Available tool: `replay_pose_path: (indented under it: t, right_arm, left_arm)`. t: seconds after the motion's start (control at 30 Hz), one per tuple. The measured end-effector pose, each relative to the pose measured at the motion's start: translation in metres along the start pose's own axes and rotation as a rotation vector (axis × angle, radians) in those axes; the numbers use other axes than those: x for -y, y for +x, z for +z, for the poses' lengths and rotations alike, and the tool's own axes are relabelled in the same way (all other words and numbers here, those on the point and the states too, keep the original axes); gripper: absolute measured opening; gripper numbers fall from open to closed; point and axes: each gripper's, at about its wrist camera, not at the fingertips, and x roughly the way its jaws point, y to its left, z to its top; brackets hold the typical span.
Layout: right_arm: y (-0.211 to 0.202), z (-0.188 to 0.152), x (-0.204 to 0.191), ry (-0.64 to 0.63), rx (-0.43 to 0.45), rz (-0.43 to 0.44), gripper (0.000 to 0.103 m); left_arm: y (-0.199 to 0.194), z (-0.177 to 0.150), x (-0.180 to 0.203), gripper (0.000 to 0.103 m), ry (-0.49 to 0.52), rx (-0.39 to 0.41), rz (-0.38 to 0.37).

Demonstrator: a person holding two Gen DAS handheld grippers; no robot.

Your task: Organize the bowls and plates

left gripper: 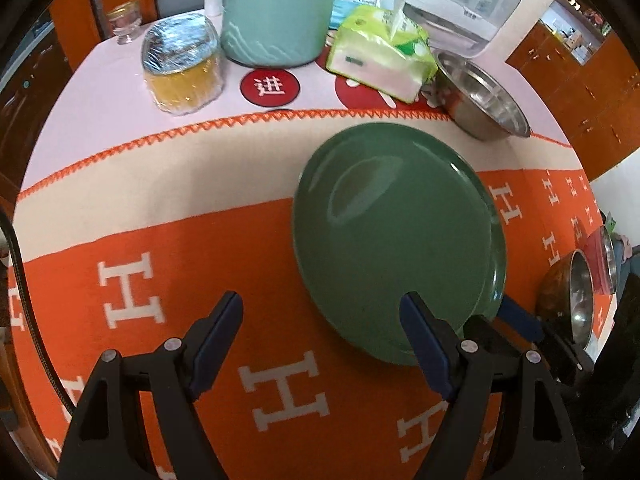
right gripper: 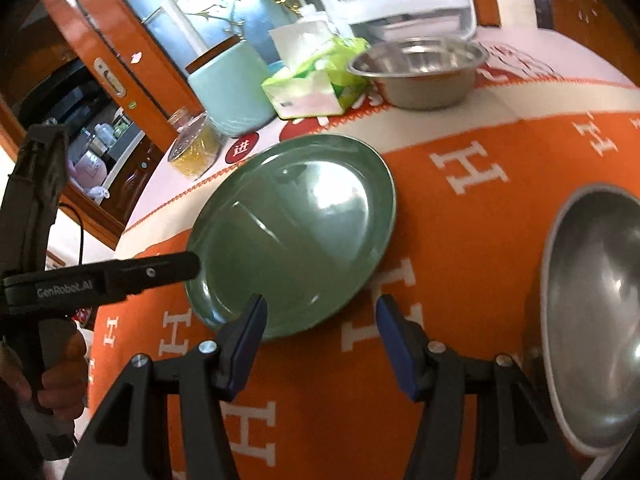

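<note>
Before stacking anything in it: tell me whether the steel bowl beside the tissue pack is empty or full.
Empty. The steel bowl stands upright next to the tissue pack, and both views show only bare shiny metal inside it.

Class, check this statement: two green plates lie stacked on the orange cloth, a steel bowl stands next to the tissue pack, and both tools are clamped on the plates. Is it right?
Not quite. The left tool and right tool both stand open, gripping nothing, as each wrist view shows. The green plates, steel bowl and tissue pack are as stated.
</note>
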Motion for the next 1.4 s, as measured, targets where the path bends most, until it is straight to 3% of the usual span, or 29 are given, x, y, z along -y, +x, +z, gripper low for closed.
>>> replay_pose_path:
  t: [0.33,0.5,0.67,0.93,1.1,1.4]
  right_arm:
    - [0.006,0.001,-0.005,-0.066,0.054,-0.02,0.057]
    - [0.006,0.0,-0.006,-0.064,0.072,-0.047,0.052]
    - [0.005,0.0,-0.003,-0.057,0.083,-0.095,0.033]
    - [0.004,0.0,0.0,-0.039,0.081,-0.096,0.03]
    - [0.004,0.001,0.0,-0.033,0.07,-0.094,0.028]
    - [0.0,0.0,0.006,0.01,0.039,-0.077,0.021]
  left_arm:
    - [0.013,-0.003,0.0,0.077,0.013,0.025,-0.05]
    - [0.016,-0.003,0.005,0.075,0.044,0.057,-0.01]
    - [0.017,-0.003,0.011,0.063,0.069,0.088,0.029]
    - [0.014,-0.004,0.008,0.033,0.046,0.101,0.004]
    - [0.012,-0.004,0.001,0.028,0.036,0.086,-0.011]
    - [0.007,-0.015,0.003,0.028,0.056,0.063,0.003]
